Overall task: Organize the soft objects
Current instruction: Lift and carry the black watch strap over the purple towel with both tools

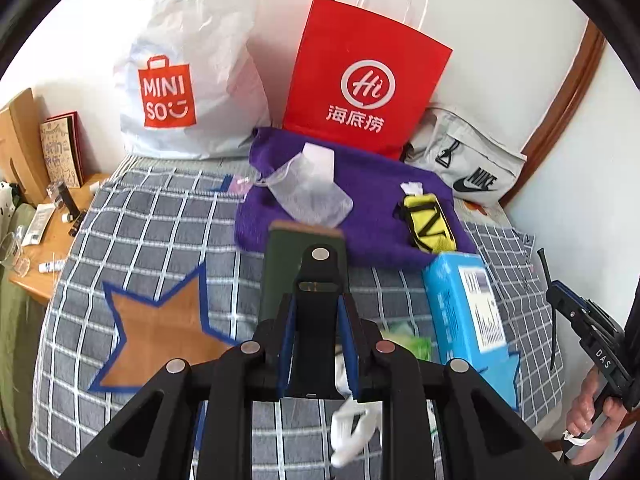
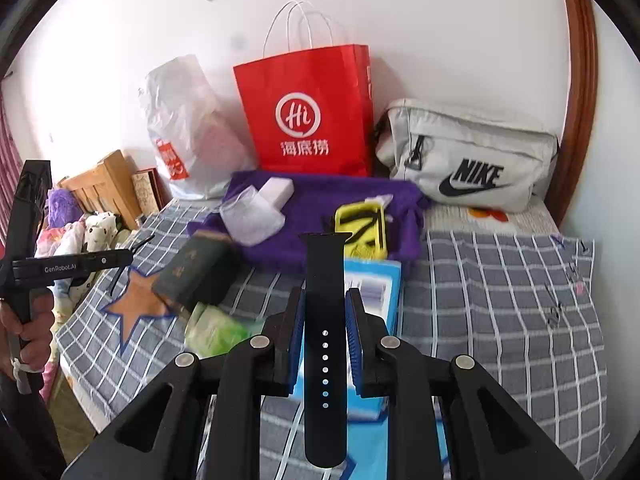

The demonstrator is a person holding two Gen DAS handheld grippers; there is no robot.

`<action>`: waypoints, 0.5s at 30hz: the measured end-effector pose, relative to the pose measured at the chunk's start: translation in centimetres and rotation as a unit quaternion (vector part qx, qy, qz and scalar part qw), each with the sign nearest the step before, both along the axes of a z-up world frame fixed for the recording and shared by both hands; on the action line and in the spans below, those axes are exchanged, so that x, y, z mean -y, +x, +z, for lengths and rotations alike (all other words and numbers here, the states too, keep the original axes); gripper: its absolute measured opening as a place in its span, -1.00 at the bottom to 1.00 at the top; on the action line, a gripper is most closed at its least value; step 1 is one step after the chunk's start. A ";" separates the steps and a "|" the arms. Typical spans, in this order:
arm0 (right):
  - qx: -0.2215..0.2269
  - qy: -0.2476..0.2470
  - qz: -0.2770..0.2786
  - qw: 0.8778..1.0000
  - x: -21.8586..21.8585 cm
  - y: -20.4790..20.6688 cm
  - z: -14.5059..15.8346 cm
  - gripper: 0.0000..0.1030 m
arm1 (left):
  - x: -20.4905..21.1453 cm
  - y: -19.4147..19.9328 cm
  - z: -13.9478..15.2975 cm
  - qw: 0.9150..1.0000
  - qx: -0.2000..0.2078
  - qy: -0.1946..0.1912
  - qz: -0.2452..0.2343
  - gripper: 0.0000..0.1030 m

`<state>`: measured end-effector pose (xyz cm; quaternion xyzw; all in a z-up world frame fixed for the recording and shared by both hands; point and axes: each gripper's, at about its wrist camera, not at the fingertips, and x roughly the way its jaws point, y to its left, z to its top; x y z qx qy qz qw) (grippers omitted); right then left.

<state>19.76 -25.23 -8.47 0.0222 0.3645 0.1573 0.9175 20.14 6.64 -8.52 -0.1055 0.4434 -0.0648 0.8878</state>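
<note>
left gripper (image 1: 318,320) clamped on short black strap piece (image 1: 319,276), held above checked blanket (image 1: 160,216); right gripper (image 2: 325,320) clamped on long holed strap (image 2: 325,320); ahead of both: purple towel (image 2: 320,200), yellow pouch (image 2: 362,228), red paper bag (image 2: 308,112) behind
</note>
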 end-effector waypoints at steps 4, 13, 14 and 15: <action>0.007 0.001 0.000 1.000 -0.4 2.0 0.6 -0.61 | 0.4 1.9 0.6 1.000 0.007 0.005 -0.004 -0.60; 0.020 0.013 0.007 1.000 -1.5 7.3 1.2 -0.61 | 1.7 6.2 1.0 1.000 0.019 -0.002 -0.017 -0.60; 0.021 0.014 0.008 1.000 -1.7 7.8 1.3 -0.61 | 1.7 6.9 1.0 1.000 0.019 -0.004 -0.018 -0.60; 0.022 0.015 0.008 1.000 -1.7 8.4 1.3 -0.61 | 1.8 7.5 1.0 1.000 0.019 -0.006 -0.019 -0.60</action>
